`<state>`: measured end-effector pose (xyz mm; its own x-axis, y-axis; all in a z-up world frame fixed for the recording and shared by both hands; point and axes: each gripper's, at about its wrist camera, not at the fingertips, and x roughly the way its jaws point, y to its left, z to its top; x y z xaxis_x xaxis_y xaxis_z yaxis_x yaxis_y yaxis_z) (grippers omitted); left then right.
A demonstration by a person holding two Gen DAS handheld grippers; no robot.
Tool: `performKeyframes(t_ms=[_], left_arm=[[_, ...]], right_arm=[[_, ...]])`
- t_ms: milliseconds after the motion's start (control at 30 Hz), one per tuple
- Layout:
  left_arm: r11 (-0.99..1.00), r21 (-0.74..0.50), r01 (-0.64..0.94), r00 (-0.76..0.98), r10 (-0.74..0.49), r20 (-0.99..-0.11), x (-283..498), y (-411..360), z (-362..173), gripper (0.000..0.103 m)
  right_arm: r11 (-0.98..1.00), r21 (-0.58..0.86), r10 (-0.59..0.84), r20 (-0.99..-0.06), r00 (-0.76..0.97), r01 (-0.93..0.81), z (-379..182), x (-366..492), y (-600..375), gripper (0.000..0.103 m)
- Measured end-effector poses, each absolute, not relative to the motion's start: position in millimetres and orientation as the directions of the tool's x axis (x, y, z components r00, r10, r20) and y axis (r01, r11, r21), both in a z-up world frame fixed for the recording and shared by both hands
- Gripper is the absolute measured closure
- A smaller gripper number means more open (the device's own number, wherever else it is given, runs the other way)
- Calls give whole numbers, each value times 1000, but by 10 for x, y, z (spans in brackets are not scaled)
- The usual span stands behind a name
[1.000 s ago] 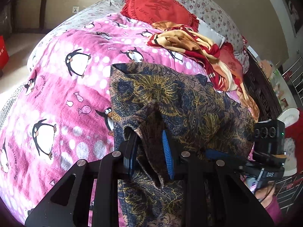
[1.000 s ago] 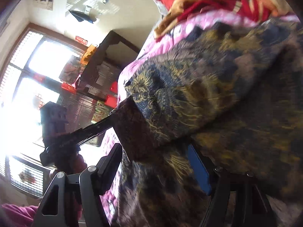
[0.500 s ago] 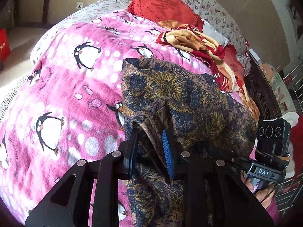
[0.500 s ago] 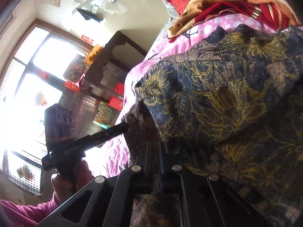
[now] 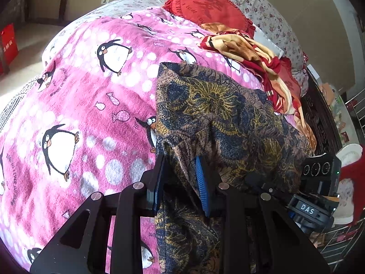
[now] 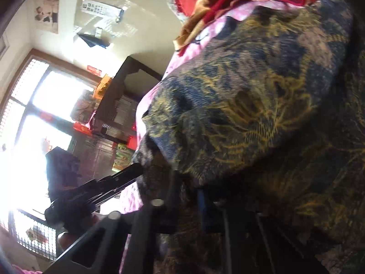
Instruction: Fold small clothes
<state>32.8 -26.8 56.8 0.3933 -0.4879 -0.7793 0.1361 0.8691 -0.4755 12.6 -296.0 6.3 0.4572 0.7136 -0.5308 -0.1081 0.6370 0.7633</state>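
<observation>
Left wrist view: the left gripper [image 5: 180, 182] is clamped on a bunched edge of the dark patterned garment [image 5: 223, 114], cloth pinched between its blue pads, just as a second ago.
Right wrist view: the right gripper [image 6: 187, 196] has just been closing; a second ago its jaws stood wide around a fold, and now they are drawn together on the garment's near edge, though blur hides the exact contact.
Garment place: it lies on the pink penguin blanket [image 5: 79, 105] of the bed, its far part spread flat, its near edge lifted into both grippers.
What has changed: the garment sits further right and nearer in the left view than a second ago, with more blanket showing on the left.
Meaning for the task: both near corners now look held, so I judge the fold is ready to be carried over toward the far edge.
Readable writing: "DAS" on the right gripper's body [image 5: 308, 209]; script on the blanket reads partly "DU TOURS"; lettering on the red cushion [image 5: 205, 6] is too faint to read.
Wall chart: rows of letter "E" shapes [image 6: 98, 8] in the right view.
</observation>
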Motion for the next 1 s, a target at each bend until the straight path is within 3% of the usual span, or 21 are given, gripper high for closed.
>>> performKeyframes(t_ms=[200,400,433,500,567,600,700,1000], left_arm=[[876,-455,159,420,-477,-772,245,-104,695,78],[868,-476,142,427,-488,-761,319,-21,750,77],[868,-475,142,429,-486,-761,338,-13,760,73],[869,-474,145,449,-485,-750,362,17,785,44],[868,-473,150,495,-480,-725,376,46,822,35],[871,-465,156,515,-474,-715,412,51,848,35],[874,-457,164,546,-466,-696,598,18,904,35],[895,-396,206,509,-443,-737,1307,-414,795,34]], right_arm=[[601,766,773,-486,408,-227,553,278,-2816,95],[683,716,684,-556,472,-145,653,1296,-2702,95],[686,718,670,-561,486,-117,635,1397,-2734,95],[693,715,650,-566,507,-90,627,1519,-2754,95],[671,732,676,-536,506,-120,692,1465,-2770,94],[646,749,700,-508,501,-144,732,1390,-2790,87],[649,738,703,-486,519,-187,874,1038,-2907,52],[732,658,621,-542,566,-174,955,-254,-3606,51]])
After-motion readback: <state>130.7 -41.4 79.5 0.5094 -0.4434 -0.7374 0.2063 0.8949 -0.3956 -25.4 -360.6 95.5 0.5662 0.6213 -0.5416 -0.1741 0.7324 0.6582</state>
